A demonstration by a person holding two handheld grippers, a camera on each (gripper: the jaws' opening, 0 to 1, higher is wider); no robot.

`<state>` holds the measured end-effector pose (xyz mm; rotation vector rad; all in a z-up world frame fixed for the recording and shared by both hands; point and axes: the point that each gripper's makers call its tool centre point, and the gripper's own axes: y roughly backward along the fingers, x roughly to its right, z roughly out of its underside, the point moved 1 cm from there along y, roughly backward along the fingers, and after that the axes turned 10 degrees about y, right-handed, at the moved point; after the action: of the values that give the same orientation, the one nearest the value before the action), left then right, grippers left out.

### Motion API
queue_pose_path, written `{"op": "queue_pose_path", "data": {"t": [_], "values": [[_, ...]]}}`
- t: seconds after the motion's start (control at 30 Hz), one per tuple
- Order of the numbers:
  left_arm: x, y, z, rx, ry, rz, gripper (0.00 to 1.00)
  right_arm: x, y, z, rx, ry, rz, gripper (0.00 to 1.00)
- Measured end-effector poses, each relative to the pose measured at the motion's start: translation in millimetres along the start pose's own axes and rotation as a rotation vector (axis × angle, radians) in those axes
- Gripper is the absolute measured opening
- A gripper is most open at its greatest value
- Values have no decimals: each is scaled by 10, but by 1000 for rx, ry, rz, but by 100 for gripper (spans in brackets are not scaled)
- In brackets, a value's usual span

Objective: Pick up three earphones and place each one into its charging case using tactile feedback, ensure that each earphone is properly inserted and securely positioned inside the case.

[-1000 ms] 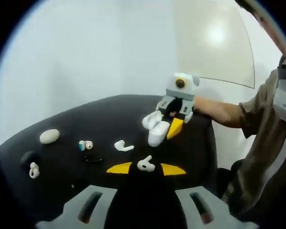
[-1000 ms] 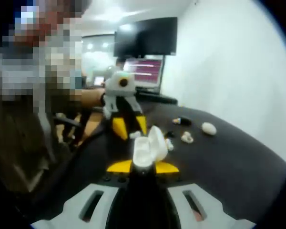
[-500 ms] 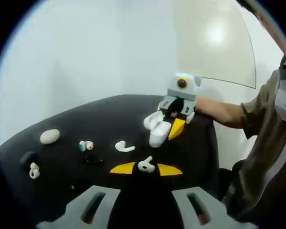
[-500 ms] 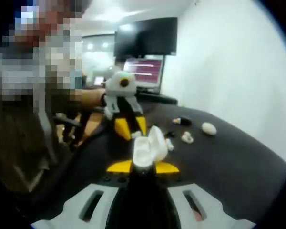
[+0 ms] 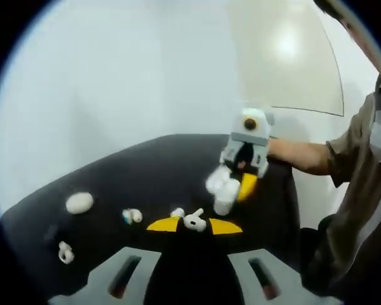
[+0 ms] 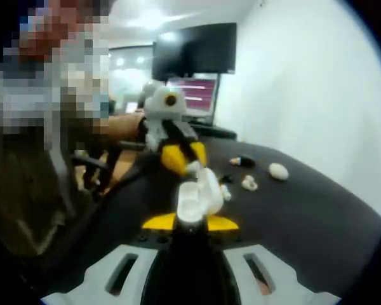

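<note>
My left gripper (image 5: pixel 193 223) is shut on a white stemmed earphone (image 5: pixel 193 220), pinched between its yellow tips. Just beyond it, my right gripper (image 5: pixel 233 183) holds an open white charging case (image 5: pixel 221 186) above the black table (image 5: pixel 146 171). In the right gripper view the case (image 6: pixel 193 197) stands lid-up in my shut right gripper (image 6: pixel 190 222). The left gripper (image 6: pixel 185 160) hangs right behind the case's lid, its earphone (image 6: pixel 192 167) a small white speck at the tips.
A white oval case (image 5: pixel 79 203), a blue-tipped earbud (image 5: pixel 132 216), a white loop earbud (image 5: pixel 65 252) and another white earphone (image 5: pixel 177 212) lie on the table. A person's sleeve (image 5: pixel 362 171) fills the right side. Monitors (image 6: pixel 193 70) stand behind the table.
The left gripper has carried its earphone closer to the open case. In the right gripper view it has moved right, up to the lid. The right gripper has held still.
</note>
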<state>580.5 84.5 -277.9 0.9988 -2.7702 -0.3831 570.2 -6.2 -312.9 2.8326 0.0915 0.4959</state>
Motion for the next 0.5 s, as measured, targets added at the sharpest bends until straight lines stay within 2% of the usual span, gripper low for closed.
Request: {"op": "queue_pose_path", "data": {"t": [0.1, 0.23, 0.27, 0.33, 0.43, 0.5], "values": [[-149, -112, -315, 56, -10, -16, 13, 0, 1, -1, 0, -1, 0, 17], [-207, -425, -547, 53, -30, -4, 13, 0, 3, -2, 0, -1, 0, 17], [-197, -515, -581, 49, -60, 4, 13, 1, 4, -2, 0, -1, 0, 17], [-197, -656, -619, 46, -124, -2, 13, 4, 6, -1, 0, -2, 0, 17], [-126, -916, -560, 9, -84, 46, 13, 4, 8, -1, 0, -2, 0, 17], [-116, -1038, -476, -34, -94, 52, 13, 5, 9, -1, 0, -4, -1, 17]]}}
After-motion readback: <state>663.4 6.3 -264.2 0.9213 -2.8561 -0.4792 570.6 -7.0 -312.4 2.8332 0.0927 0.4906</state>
